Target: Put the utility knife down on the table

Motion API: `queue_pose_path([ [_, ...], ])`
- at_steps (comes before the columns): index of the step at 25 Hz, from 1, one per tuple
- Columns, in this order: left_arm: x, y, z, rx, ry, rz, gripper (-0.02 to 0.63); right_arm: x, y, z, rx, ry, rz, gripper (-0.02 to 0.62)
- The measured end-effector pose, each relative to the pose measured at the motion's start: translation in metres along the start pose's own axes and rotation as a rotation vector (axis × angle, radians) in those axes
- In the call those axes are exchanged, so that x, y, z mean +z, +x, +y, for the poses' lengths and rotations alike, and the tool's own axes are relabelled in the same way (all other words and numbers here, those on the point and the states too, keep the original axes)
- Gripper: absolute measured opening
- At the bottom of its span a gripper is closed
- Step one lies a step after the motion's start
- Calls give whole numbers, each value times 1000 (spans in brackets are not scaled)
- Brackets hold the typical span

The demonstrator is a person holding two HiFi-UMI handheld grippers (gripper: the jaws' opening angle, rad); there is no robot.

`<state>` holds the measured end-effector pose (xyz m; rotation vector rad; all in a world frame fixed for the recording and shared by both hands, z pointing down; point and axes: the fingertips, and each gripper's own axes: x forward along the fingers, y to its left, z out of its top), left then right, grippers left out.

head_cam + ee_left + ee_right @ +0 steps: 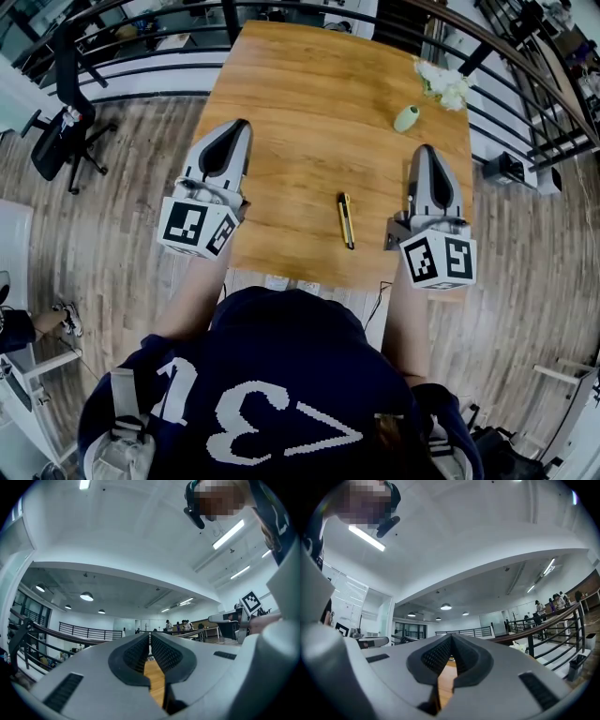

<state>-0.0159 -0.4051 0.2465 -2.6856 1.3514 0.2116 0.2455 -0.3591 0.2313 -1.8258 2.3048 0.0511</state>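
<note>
- The slim yellow-and-black utility knife (pixel 346 220) lies flat on the light brown wooden table (pixel 309 94). It is near the front edge, with its length running away from the person, and neither gripper touches it.
- The left gripper (pixel 240 128) (grey, with a square-marker cube at its rear) hangs over the table's left edge, well apart from the knife. Its dark ribbed jaws are closed tip to tip with nothing between them, and only a sliver of the tabletop shows below the tips.
- The right gripper (pixel 427 152) hangs just to the right of the knife without touching it. Its jaws are clenched together and empty.
- A small pale green vase (pixel 406 118) stands near the table's far right corner, beside a bunch of white flowers (pixel 442 84).
- A black office chair (pixel 61 131) stands on the wood-plank floor to the left of the table.
- The person's dark blue printed shirt (pixel 272 394) fills the bottom of the head view.
</note>
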Motion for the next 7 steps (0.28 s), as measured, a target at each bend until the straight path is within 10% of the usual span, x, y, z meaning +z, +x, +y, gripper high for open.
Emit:
queue_pose_path([
  [7,0,-5,-2,2,3,1,26,0,-4,2,-5,-11,8,23],
])
